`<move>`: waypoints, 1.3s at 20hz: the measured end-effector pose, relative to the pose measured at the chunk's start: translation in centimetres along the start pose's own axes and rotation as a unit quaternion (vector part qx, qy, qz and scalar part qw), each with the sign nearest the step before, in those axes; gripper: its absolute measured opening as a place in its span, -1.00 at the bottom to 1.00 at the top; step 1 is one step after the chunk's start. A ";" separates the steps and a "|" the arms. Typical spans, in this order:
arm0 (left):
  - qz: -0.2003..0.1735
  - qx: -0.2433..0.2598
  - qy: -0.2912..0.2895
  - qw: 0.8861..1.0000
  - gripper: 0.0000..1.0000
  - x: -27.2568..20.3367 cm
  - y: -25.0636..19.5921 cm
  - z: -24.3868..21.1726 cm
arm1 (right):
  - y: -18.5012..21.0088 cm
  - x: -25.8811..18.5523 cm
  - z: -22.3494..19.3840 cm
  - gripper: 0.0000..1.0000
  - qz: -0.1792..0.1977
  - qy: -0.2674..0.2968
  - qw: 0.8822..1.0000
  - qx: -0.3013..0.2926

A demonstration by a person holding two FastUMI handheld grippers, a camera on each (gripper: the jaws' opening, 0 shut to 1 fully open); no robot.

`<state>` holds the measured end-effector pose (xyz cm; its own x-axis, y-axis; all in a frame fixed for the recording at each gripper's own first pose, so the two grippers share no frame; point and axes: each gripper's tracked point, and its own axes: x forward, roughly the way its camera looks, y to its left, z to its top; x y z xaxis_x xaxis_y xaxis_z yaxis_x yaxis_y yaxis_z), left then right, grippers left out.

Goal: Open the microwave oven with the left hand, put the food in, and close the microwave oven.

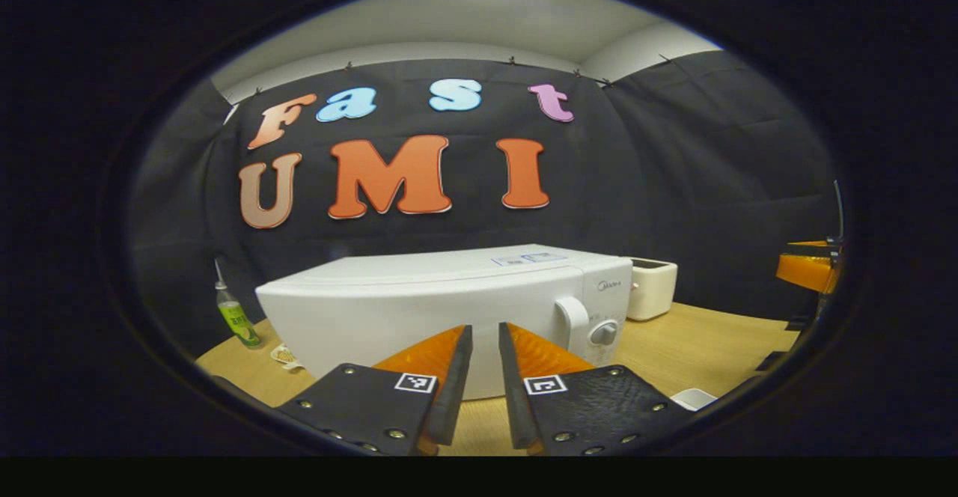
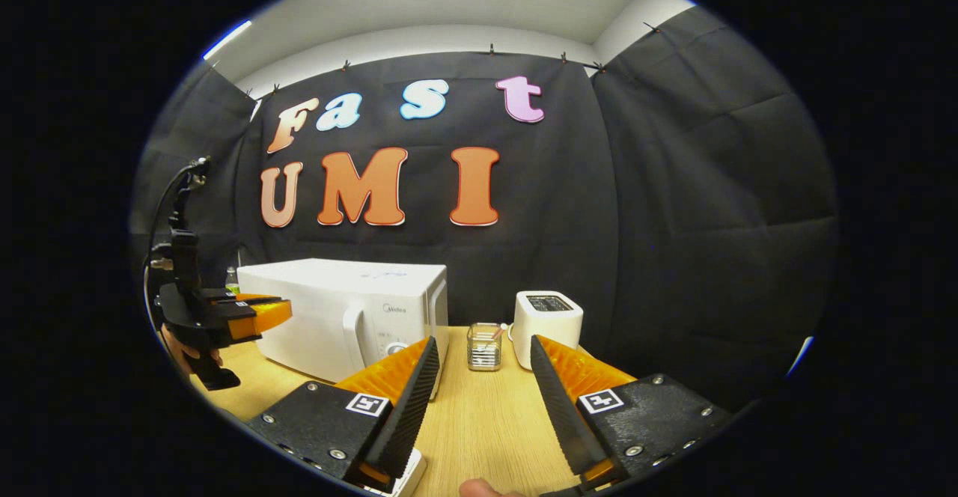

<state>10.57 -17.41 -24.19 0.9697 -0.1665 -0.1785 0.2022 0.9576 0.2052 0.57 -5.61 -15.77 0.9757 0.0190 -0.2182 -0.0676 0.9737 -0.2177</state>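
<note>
The wooden bench (image 2: 486, 415) carries everything here. The biggest thing on it is the white microwave oven (image 1: 449, 302), which stands at the middle-left with its door shut; its handle (image 1: 572, 321) and round knob (image 1: 603, 332) sit at the right end of its front. In the right gripper view the same oven (image 2: 344, 310) stands left of centre. To its right, and apart from it, stands a white toaster (image 2: 546, 317), and between the two, just in front, is a small clear glass jar (image 2: 484, 346) with thin sticks inside. At the oven's left end a green bottle (image 1: 238, 319) stands near the wall, with a small light-coloured item (image 1: 286, 356) on the bench beside it that is too small to make out. A white object (image 2: 400, 474) lies at the bench's near edge, under the right tool's fingers; what it is cannot be told.

The left hand-held gripper (image 1: 485, 377) hangs in front of the oven door, its fingers narrowly apart and holding nothing. The right hand-held gripper (image 2: 479, 400) hovers over the bench, its fingers spread wide and empty.
</note>
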 end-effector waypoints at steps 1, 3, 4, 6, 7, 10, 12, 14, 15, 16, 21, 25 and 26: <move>0.000 0.003 -0.003 1.000 -0.34 -0.9 0.7 1.0 | 0.4 0.1 1.0 0.58 0.004 -0.007 1.000 -0.003; 0.011 0.009 -0.008 1.000 -0.10 -2.7 2.6 3.0 | 1.2 0.3 2.8 0.62 0.008 -0.016 1.000 -0.012; 0.020 0.009 -0.014 1.000 -0.03 -3.7 3.6 4.1 | 1.7 0.3 3.7 0.64 0.012 -0.022 1.000 -0.018; 0.037 0.005 -0.018 0.999 0.20 -5.4 5.7 5.7 | 2.5 0.0 5.9 0.68 0.016 -0.039 0.999 -0.032; 0.046 0.004 -0.019 0.999 0.38 -6.2 6.8 6.4 | 3.0 0.0 7.0 0.71 0.017 -0.048 0.998 -0.037; 0.066 0.004 -0.034 0.997 0.52 -8.5 9.9 9.2 | 4.6 0.2 10.1 0.82 0.023 -0.074 0.996 -0.045; 0.087 0.009 -0.046 0.995 0.64 -10.2 12.2 10.9 | 5.5 0.4 11.4 0.79 0.027 -0.080 0.995 -0.044; 0.101 0.007 -0.054 0.993 0.76 -11.5 13.6 12.4 | 6.4 0.3 12.7 0.82 0.035 -0.086 0.995 -0.045; 0.107 0.005 -0.055 0.993 0.70 -12.3 14.3 12.9 | 6.9 0.2 13.5 0.83 0.038 -0.089 0.994 -0.047; 0.111 0.003 -0.057 0.992 0.70 -13.0 14.9 13.5 | 7.1 0.1 14.3 0.83 0.040 -0.095 0.994 -0.047; 0.128 -0.019 -0.062 0.990 0.65 -15.8 17.7 16.5 | 8.3 -0.5 17.9 0.89 0.055 -0.106 0.992 -0.041; 0.141 0.006 -0.079 0.987 0.70 -17.2 19.1 18.9 | 9.6 -1.4 20.3 0.89 0.083 -0.116 0.989 -0.034; 0.142 0.013 -0.082 0.986 0.70 -17.3 19.1 19.2 | 9.9 -1.4 20.8 0.89 0.085 -0.119 0.989 -0.033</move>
<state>0.24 -0.79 1.29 0.9963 0.0705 0.0482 -0.0804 0.9649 0.2502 2.87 8.72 2.20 0.9701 0.2412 -0.0277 -0.2399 0.9353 -0.2601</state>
